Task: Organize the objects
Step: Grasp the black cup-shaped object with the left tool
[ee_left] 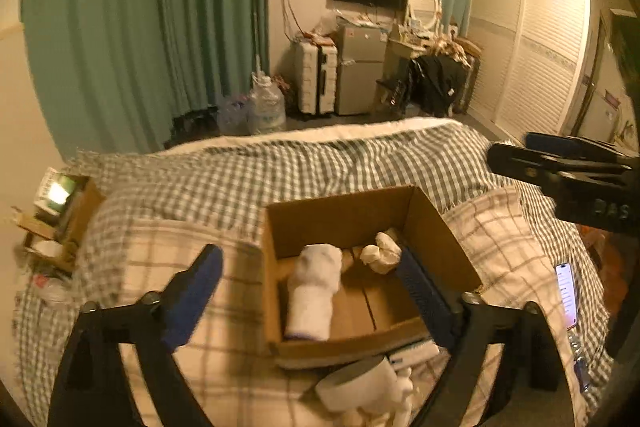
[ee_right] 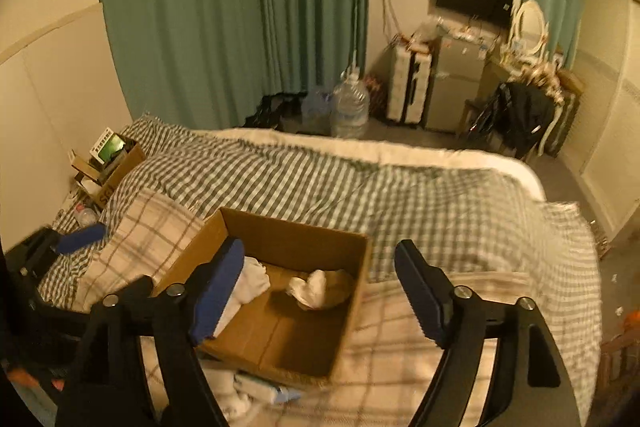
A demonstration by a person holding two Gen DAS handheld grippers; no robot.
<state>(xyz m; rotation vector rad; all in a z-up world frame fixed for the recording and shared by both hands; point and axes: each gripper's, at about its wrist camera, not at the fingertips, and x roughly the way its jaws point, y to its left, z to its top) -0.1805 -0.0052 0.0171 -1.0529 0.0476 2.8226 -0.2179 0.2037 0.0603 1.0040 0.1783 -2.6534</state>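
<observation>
While the bed (ee_left: 320, 163) under its checked cover carries everything, the open cardboard box (ee_left: 348, 215) sits on a plaid pillow (ee_left: 180, 259), directly ahead of both grippers. A rolled white towel (ee_left: 314, 291) inside lies with its long axis front to back; a crumpled cloth (ee_left: 382, 253) rests beside it. Loose white items (ee_left: 368, 387) and a tube (ee_right: 266, 389) lie just before the box's near wall, nearest the left gripper (ee_left: 308, 291). Left gripper and right gripper (ee_right: 320, 287) both stand wide apart, empty.

Checked bed (ee_right: 400, 195) bearing cardboard box (ee_right: 276, 339)
</observation>
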